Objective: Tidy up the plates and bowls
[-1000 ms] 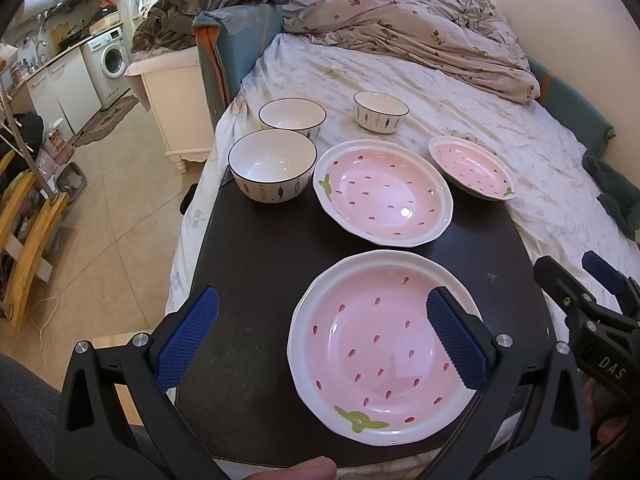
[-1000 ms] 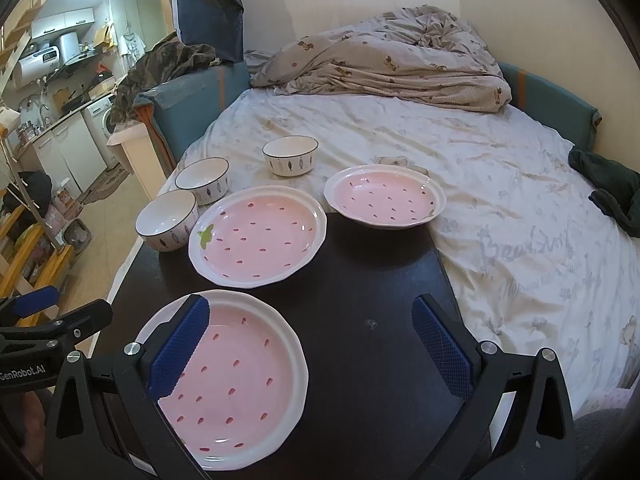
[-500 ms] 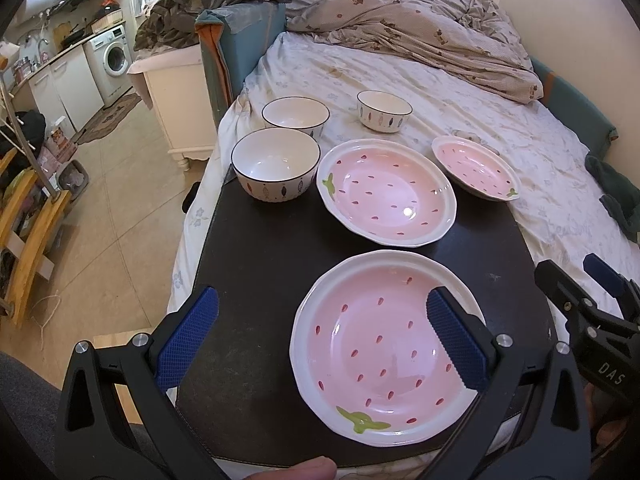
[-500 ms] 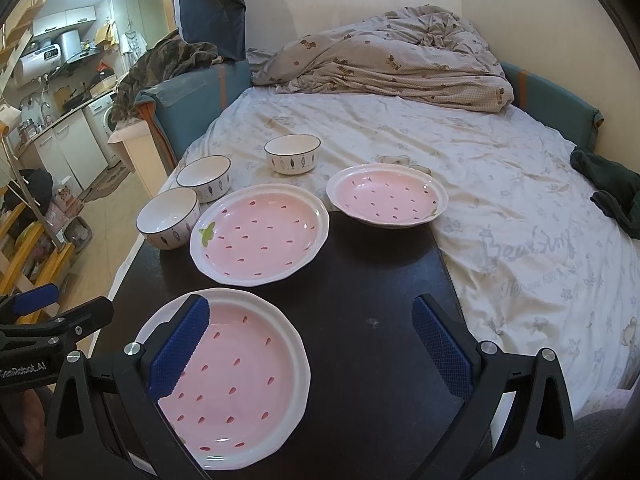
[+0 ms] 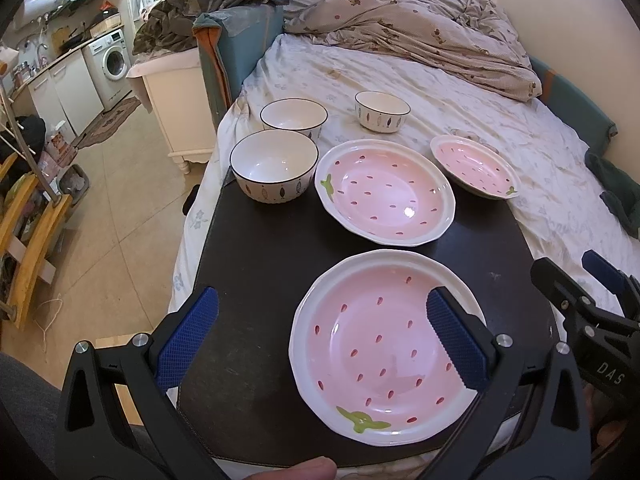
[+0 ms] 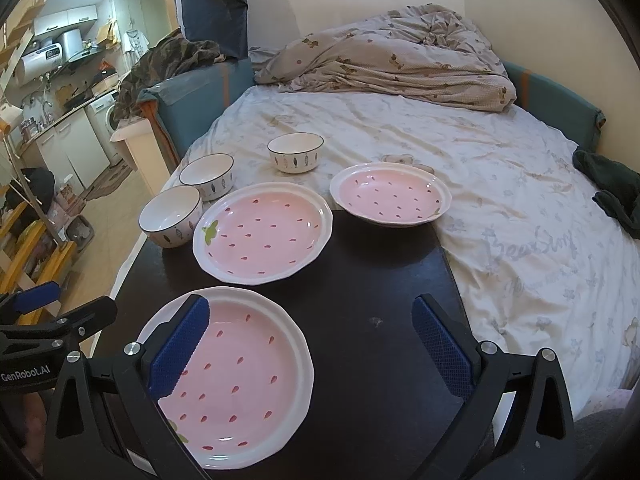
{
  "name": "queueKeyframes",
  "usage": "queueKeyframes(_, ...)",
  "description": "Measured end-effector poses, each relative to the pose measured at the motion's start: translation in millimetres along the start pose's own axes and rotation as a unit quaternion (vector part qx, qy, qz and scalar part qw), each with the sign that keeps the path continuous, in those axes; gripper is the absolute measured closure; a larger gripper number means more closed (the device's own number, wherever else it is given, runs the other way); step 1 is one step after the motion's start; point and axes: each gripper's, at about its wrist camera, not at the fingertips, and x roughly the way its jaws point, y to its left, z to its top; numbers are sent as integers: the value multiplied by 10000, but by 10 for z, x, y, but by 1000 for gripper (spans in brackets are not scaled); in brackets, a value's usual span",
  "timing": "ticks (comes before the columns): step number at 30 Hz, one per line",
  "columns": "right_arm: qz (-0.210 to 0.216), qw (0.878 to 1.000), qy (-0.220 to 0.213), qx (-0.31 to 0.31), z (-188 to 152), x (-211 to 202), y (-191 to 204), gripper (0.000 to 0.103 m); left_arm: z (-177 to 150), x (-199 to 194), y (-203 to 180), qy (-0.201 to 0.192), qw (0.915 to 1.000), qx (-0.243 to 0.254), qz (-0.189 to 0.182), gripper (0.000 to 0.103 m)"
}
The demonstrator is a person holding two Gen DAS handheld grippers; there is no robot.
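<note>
Three pink strawberry plates lie on a dark board [image 5: 264,264] set on a bed: a near plate [image 5: 380,356] [image 6: 244,384], a middle plate [image 5: 384,192] [image 6: 264,232], and a smaller far plate [image 5: 474,166] [image 6: 390,194] half on the sheet. Three white bowls stand at the left: one on the board's corner [image 5: 274,170] [image 6: 171,215], two on the sheet [image 5: 294,118] [image 5: 382,111] [image 6: 207,176] [image 6: 295,152]. My left gripper [image 5: 320,338] hovers open over the near plate's left side. My right gripper [image 6: 308,348] hangs open, its left finger above that plate.
A crumpled duvet [image 5: 416,36] lies at the bed's far end. Dark clothing [image 6: 612,188] sits at the bed's right edge. A white cabinet [image 5: 172,92] and tiled floor lie left of the bed, with a washing machine [image 5: 114,60] beyond. The board's right half [image 6: 380,280] is bare.
Both cameras have drifted slightly, so plates and bowls sit a little lower and nearer in view. Neither gripper has changed its opening; nothing was picked up.
</note>
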Motion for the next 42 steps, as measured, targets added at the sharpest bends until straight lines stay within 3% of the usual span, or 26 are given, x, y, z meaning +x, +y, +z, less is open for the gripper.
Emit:
queueKeyframes(36,-1,10000,20,-9,9,9,-2,0,26,-24,63,50,9999,-150,21,0)
queueKeyframes(42,-4,9998,99,200,41,57,-95,0,177,63,66,298,9995,-97,55,0)
